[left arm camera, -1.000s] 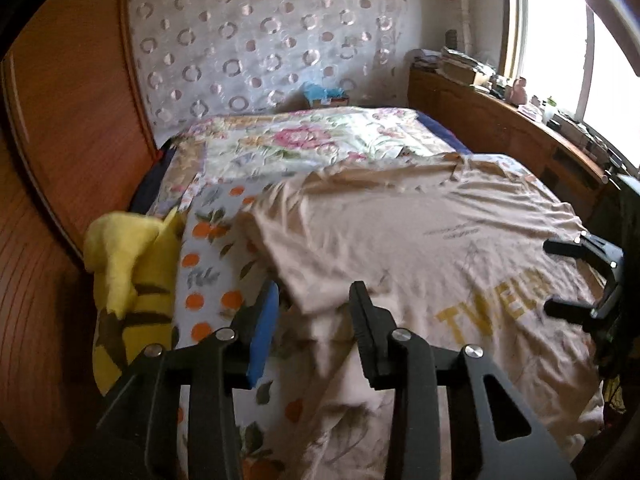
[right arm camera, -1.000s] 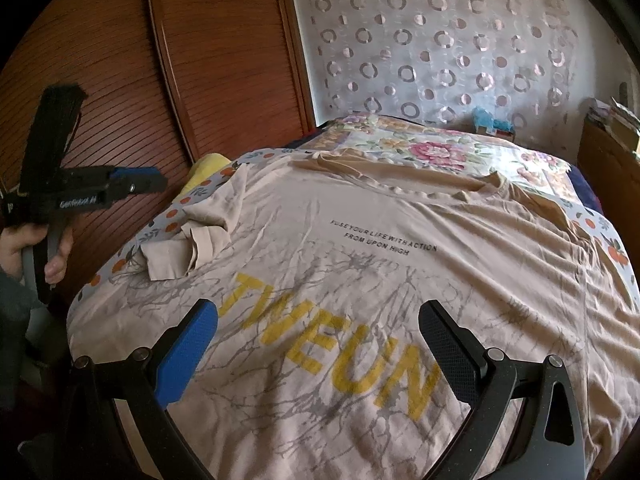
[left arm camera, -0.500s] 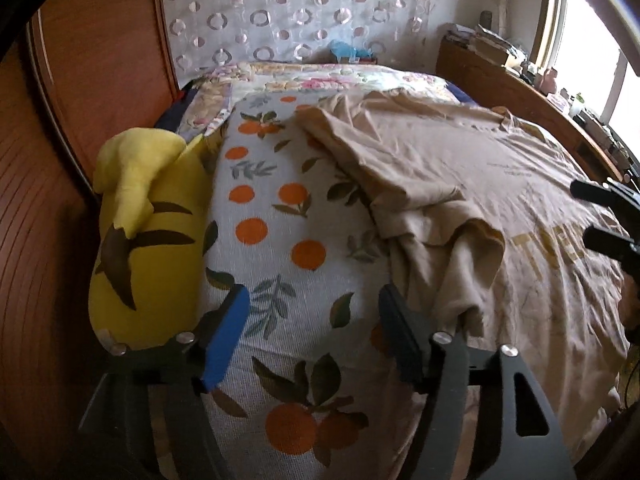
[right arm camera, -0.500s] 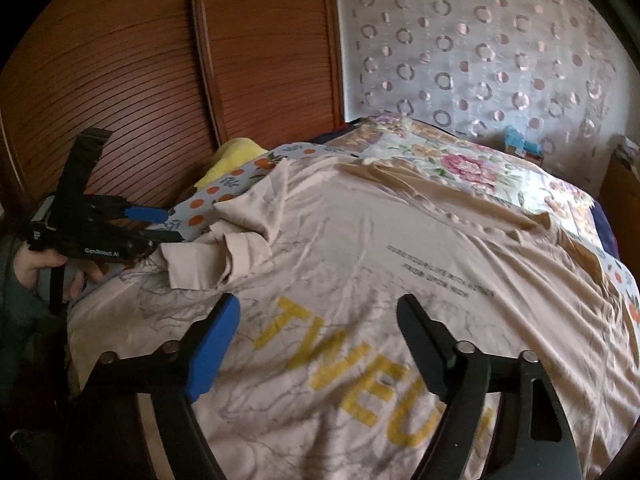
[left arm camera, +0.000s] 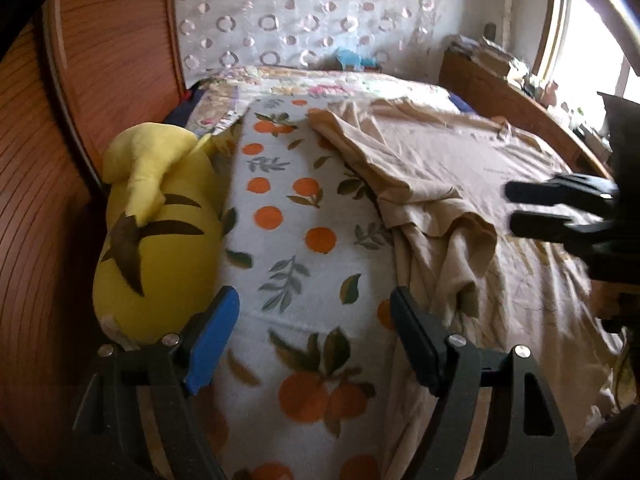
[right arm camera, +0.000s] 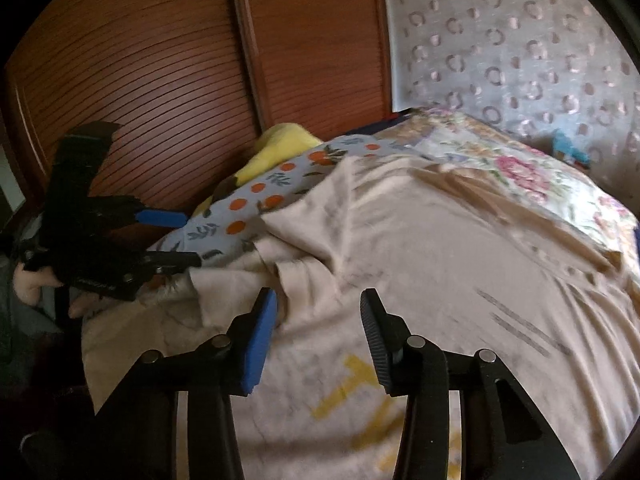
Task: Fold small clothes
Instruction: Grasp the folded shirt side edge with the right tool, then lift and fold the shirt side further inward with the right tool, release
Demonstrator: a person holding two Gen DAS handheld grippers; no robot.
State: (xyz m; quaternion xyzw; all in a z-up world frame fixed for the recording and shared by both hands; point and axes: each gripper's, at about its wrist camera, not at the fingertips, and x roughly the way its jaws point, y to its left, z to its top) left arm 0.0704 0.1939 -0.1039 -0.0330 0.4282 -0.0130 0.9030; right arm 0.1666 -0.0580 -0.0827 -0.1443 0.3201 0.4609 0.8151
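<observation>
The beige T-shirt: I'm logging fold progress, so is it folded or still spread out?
Mostly spread: the beige T-shirt lies flat across the bed, only its sleeve flipped inward and crumpled.

Two wrist cameras over one bed, looking along our own fingers.

Our left view sits low and close over the orange-print sheet (left arm camera: 316,240), facing the curtain at 12 o'clock; our right view looks from the bed's foot toward 10 o'clock. Both share the beige T-shirt (left arm camera: 460,168) (right arm camera: 420,248) and yellow plush (left arm camera: 160,236) (right arm camera: 276,148).
</observation>
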